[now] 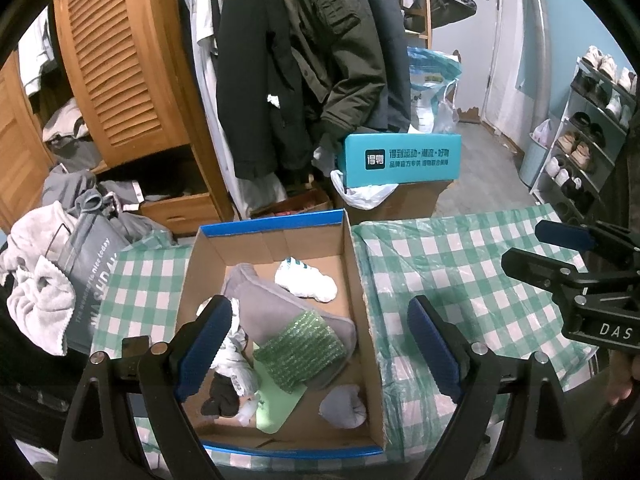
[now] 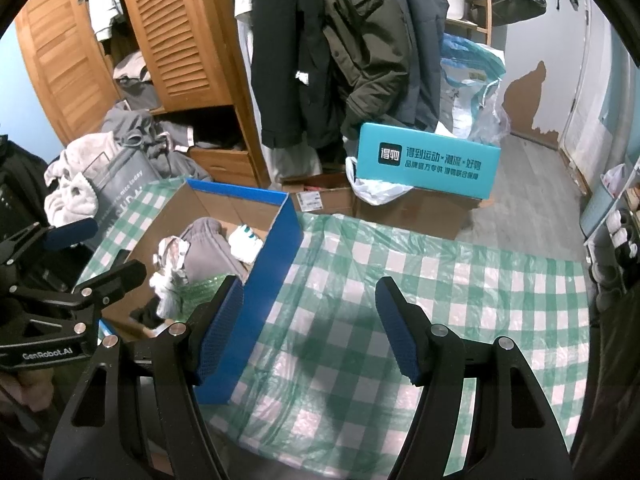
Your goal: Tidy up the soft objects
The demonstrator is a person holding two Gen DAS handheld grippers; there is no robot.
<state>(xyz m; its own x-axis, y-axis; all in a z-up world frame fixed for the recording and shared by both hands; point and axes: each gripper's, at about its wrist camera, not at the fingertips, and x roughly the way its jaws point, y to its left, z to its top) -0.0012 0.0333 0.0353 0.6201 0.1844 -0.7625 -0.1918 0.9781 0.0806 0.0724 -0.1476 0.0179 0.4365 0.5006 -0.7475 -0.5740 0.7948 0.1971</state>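
Observation:
A cardboard box (image 1: 362, 280) with blue edges sits on the green checked table and holds soft items: a grey folded cloth (image 1: 276, 312), a green sparkly scrubber (image 1: 300, 350), a white sock (image 1: 306, 282), a grey rolled sock (image 1: 344, 406), a black sock (image 1: 220, 398) and a white patterned cloth (image 1: 234, 356). My left gripper (image 1: 320, 344) is open and empty above the box. My right gripper (image 2: 310, 328) is open and empty over the tablecloth, just right of the box (image 2: 272, 276). The right gripper also shows at the right of the left wrist view (image 1: 560, 256).
The checked tablecloth (image 2: 440, 300) under clear plastic spreads right of the box. A teal box (image 1: 402, 160) on a carton stands behind the table. Coats (image 1: 304, 60) hang at the back, a wooden wardrobe (image 1: 120, 60) and laundry pile (image 1: 48, 272) at left, a shoe rack (image 1: 588, 128) at right.

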